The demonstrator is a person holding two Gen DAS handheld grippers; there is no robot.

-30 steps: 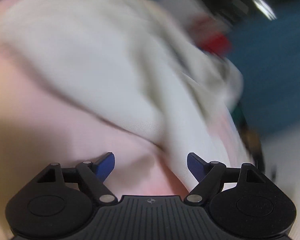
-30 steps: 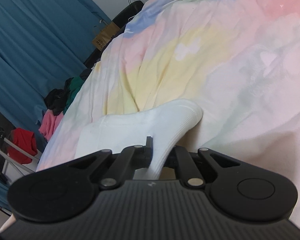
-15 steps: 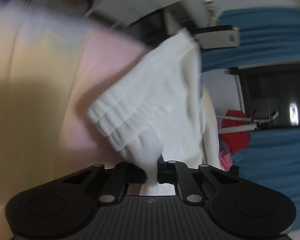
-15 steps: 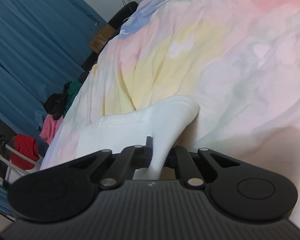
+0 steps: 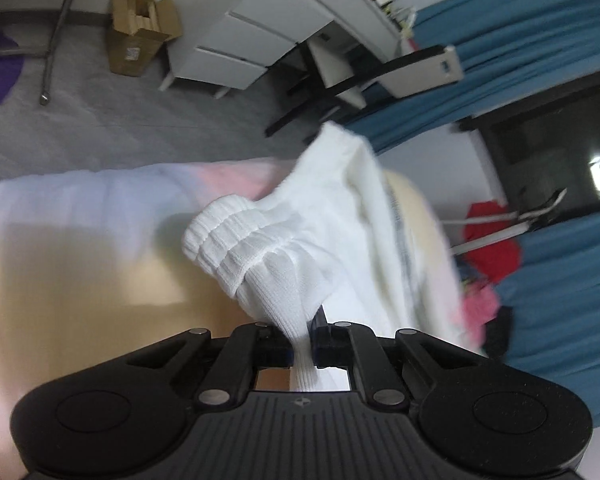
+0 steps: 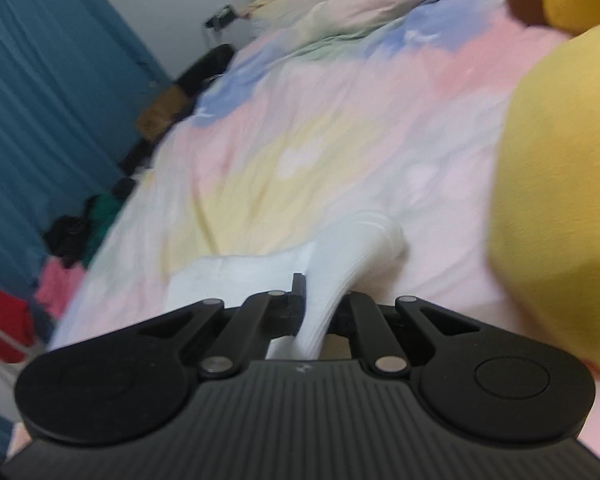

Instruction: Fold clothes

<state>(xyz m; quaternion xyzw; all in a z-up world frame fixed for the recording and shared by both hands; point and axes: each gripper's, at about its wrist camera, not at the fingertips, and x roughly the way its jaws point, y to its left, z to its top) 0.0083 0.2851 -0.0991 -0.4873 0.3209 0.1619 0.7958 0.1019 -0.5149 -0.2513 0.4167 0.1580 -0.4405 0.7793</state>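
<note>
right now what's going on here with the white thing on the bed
A person is working with two handheld claws over a bed with a pastel bedspread. The left claw is shut on the ribbed cuff end of a white sock, which is bunched up and lifted off the bed. The right claw is shut on white sock fabric too, with the rest lying on the bedspread. Whether both hold the same sock cannot be told. No fold is finished yet.

The bed (image 6: 300,128) carries a pastel sheet (image 6: 380,92) in pink, yellow, blue and white patches. A white sock (image 6: 236,276) lies partly on the sheet near the front edge. A yellow cushion (image 6: 552,208) rests on the right side.
</note>
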